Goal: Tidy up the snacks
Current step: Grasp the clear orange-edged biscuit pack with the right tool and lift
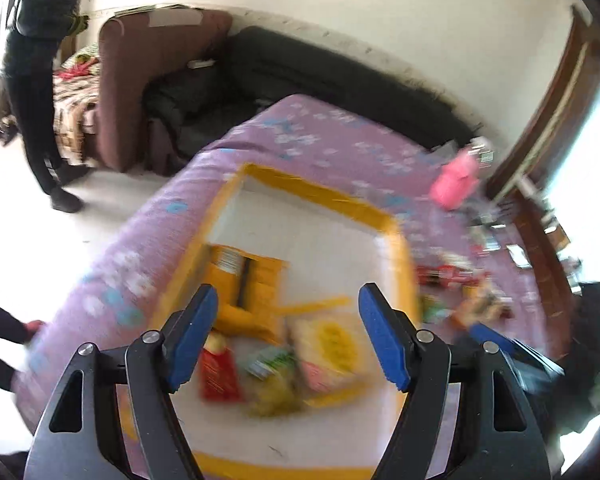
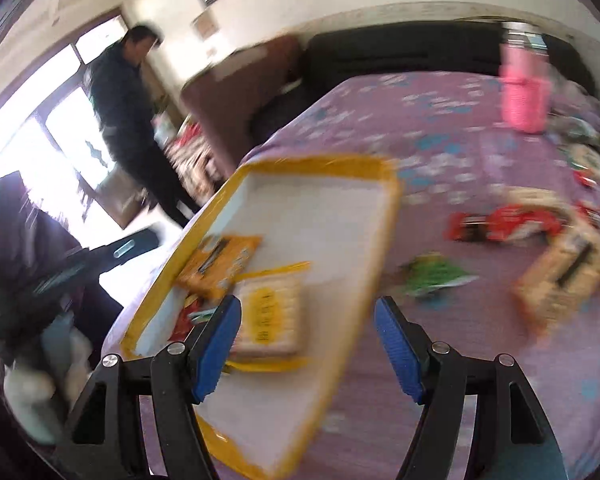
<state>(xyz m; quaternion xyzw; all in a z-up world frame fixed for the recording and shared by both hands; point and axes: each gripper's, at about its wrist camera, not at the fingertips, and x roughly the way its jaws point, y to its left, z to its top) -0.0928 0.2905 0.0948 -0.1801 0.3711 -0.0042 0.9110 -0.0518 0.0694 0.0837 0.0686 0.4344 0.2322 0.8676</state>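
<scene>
A white tray with a yellow rim (image 1: 324, 196) lies on a purple flowered table; it also shows in the right wrist view (image 2: 320, 162). In it lie an orange packet (image 1: 256, 280), a red packet (image 1: 220, 372), a green packet (image 1: 272, 364) and a pale yellow-labelled pack (image 1: 332, 344). My left gripper (image 1: 286, 340) is open and empty above these. My right gripper (image 2: 308, 350) is open and empty over the tray's right edge. Loose on the cloth lie a green packet (image 2: 436, 274), a red packet (image 2: 504, 222) and a tan box (image 2: 564, 276). Both views are blurred.
A pink bottle (image 2: 526, 88) stands at the table's far side. A dark sofa (image 1: 300, 76) and a brown armchair (image 1: 140, 80) stand behind. A person in dark clothes (image 2: 132, 120) stands at the left. More small items lie at the table's right (image 1: 492, 240).
</scene>
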